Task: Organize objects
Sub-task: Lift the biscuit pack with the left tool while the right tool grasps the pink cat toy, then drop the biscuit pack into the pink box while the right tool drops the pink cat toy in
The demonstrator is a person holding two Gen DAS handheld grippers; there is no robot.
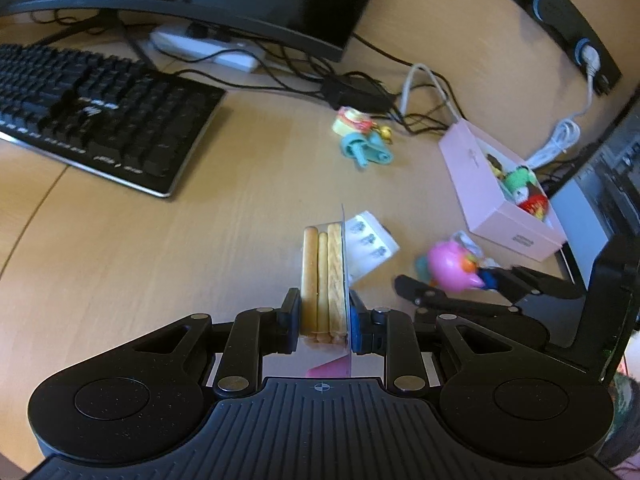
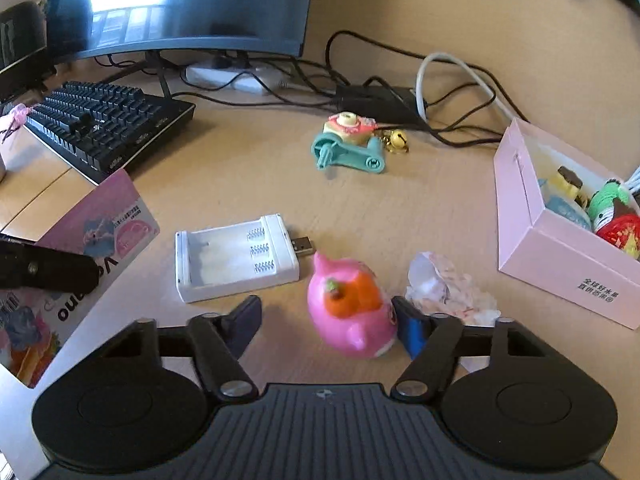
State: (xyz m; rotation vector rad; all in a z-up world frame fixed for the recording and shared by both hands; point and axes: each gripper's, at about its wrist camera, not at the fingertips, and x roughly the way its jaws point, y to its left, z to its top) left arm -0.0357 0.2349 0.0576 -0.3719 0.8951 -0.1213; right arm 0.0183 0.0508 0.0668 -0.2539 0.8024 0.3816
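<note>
My left gripper (image 1: pixel 325 312) is shut on a clear packet of biscuit sticks (image 1: pixel 323 276) with a pink card back (image 2: pixel 86 256), held above the desk. My right gripper (image 2: pixel 326 320) is open around a pink toy (image 2: pixel 348 312) that lies on the desk against its right finger; the toy also shows in the left wrist view (image 1: pixel 450 266). A pink box (image 2: pixel 560 256) holding several small toys stands at the right, also visible in the left wrist view (image 1: pixel 500 196). A white battery charger (image 2: pixel 236 258) lies left of the pink toy.
A teal and yellow toy (image 2: pixel 348 146) with a small gold bell (image 2: pixel 396 140) lies farther back. Crumpled wrapping (image 2: pixel 448 288) sits right of the pink toy. A black keyboard (image 1: pixel 92 116), a monitor (image 2: pixel 180 4), a power strip (image 2: pixel 228 76) and tangled cables (image 2: pixel 400 96) fill the back.
</note>
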